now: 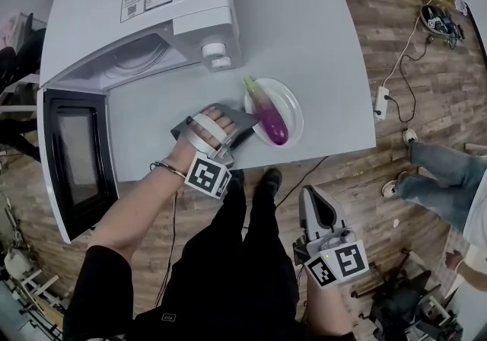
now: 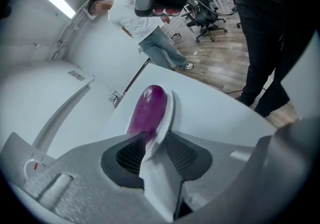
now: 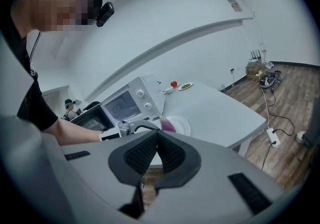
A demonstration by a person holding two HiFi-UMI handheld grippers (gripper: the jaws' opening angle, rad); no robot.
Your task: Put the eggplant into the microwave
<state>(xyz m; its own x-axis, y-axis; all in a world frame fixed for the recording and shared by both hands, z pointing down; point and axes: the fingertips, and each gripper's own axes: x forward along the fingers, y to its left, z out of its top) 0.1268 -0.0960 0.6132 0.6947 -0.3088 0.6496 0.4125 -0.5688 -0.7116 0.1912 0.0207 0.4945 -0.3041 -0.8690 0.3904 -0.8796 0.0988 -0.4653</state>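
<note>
Left gripper (image 2: 156, 137) holds its ribbed dark pads (image 2: 131, 154) apart astride the thin plate (image 1: 295, 103) rim; the right gripper (image 3: 157, 135), closed and empty, hangs off the bench (image 1: 304, 35) at 5 o'clock. Boxy white microwave (image 1: 99, 20), door (image 1: 72, 157) swung open, sits on the smooth grey bench; at its 4 o'clock the round white plate carries the glossy purple eggplant (image 1: 268, 115).

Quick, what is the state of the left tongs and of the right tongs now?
Left tongs: open, with the rim of the plate between them, not gripped.
Right tongs: closed, holding nothing.
</note>
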